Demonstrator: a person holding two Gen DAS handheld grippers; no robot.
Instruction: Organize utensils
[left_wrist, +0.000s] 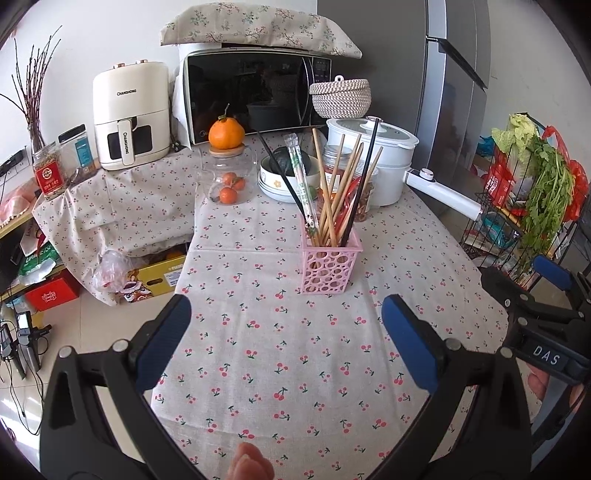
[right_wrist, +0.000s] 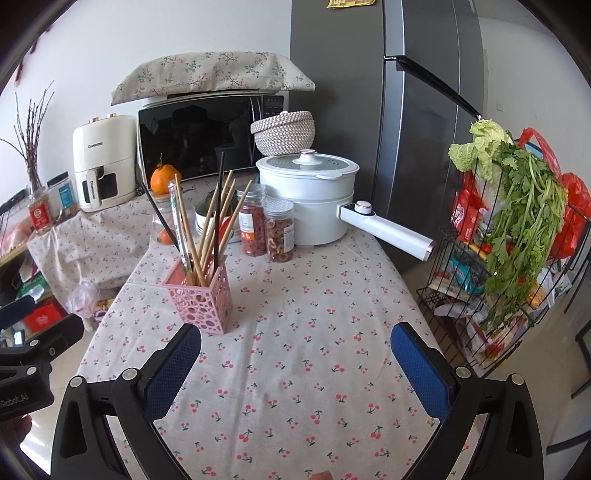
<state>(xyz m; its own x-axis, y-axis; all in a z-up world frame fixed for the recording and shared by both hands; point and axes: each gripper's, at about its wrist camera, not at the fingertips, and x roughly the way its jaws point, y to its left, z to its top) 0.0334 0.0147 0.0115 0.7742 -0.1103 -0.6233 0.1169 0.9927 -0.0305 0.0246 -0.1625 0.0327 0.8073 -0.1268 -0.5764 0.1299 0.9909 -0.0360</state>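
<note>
A kitchen corner is seen: a table (left_wrist: 280, 369) spread with a cherry-print cloth, a grey fridge (right_wrist: 424, 129) behind it. The pink holder (left_wrist: 330, 264) is taken as landmark; it stands upright on the cloth, about mid-table.

In the holder: a bundle of wooden chopsticks (left_wrist: 332, 192), fanned and leaning, two black chopsticks (left_wrist: 364, 184) among them, and one wrapped pair (left_wrist: 303, 184) in a clear printed sleeve. All are stood tip-down inside the holder.

Behind the holder: a stack of bowls (left_wrist: 284, 181), two snack jars (right_wrist: 266, 225), a white pot (right_wrist: 314, 199) with its handle pointed right. Behind and left of the holder: a glass jar of small oranges (left_wrist: 229, 177) topped by one large orange (left_wrist: 226, 133). Farther back, a microwave (left_wrist: 255, 96) under a floral cover, a woven basket (left_wrist: 340, 96), an air fryer (left_wrist: 129, 114). Right of the holder, off the table edge, a wire rack (right_wrist: 509, 258) of greens and bags.

Left gripper (left_wrist: 286, 339): held above bare cloth in front of the holder, jaws spread wide, nothing between them. Right gripper (right_wrist: 295, 362): in front and to the right of the holder, jaws likewise wide and empty. Neither touches the holder. A fingertip (left_wrist: 249, 465) is noted at the bottom edge of the left view.
</note>
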